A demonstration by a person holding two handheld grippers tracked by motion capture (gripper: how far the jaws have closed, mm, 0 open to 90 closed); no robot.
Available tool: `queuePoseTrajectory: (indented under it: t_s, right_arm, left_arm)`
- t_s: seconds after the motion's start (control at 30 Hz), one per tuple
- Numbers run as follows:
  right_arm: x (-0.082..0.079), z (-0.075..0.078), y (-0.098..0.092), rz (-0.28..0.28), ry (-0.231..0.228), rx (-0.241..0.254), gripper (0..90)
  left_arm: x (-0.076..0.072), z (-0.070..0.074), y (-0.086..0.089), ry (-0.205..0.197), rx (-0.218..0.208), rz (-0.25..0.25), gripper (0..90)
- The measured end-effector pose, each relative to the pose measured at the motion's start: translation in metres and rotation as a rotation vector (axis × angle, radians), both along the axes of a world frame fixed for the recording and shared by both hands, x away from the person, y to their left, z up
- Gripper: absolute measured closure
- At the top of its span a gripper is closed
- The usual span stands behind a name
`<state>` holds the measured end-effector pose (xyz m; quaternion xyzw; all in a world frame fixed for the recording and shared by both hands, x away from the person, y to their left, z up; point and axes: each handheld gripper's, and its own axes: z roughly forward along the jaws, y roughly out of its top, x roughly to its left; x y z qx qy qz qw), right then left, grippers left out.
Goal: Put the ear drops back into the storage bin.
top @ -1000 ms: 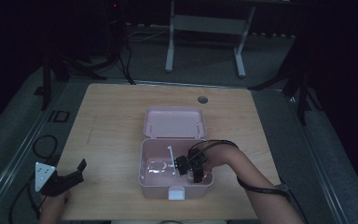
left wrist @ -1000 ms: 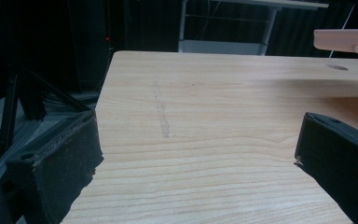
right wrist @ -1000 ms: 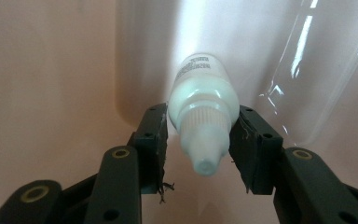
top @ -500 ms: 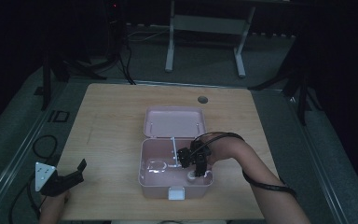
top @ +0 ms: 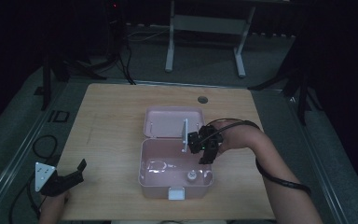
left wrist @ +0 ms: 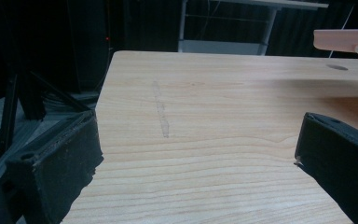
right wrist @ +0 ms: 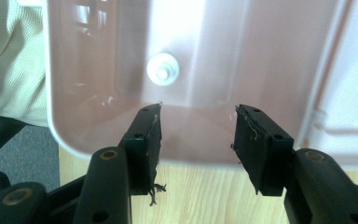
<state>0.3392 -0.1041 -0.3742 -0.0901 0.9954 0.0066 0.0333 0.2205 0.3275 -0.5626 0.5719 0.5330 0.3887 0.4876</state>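
Pale wood-grain table carries a glossy pink plastic box, rectangular with rounded corners, near the middle, lid laid open behind. Above its right edge the right gripper hangs, jaws apart and empty. Left gripper gapes at the table's front-left corner. A small white knob sits inside the box.
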Motion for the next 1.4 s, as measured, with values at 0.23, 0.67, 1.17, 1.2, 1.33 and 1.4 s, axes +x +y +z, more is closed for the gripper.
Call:
queuePoseTrajectory:
  t_s: [0.23,0.67,1.17,1.2,1.33,1.4]
  right_arm:
    - [0.005,0.013,-0.021,-0.048,-0.023,0.027,49.0]
    - [0.02,-0.007,-0.07,-0.19,-0.042,0.069,38.3]
    - [0.039,-0.084,-0.109,-0.389,-0.065,0.162,13.2]
    - [0.039,-0.088,-0.112,-0.408,-0.066,0.176,13.2]
    - [0.039,-0.098,-0.121,-0.448,-0.099,0.242,11.3]
    - [0.038,-0.101,-0.126,-0.467,-0.121,0.289,11.3]
  left_arm:
    - [0.0,0.0,0.0,0.002,0.0,0.0,0.5]
    - [0.001,0.0,-0.001,0.003,0.002,0.005,0.5]
    - [0.0,0.0,0.0,0.002,0.003,0.003,0.4]
    - [0.0,0.0,0.0,0.003,0.002,0.003,0.4]
    - [0.0,0.0,0.0,0.002,0.002,0.002,0.4]
    - [0.0,0.0,0.0,0.001,0.002,0.002,0.4]
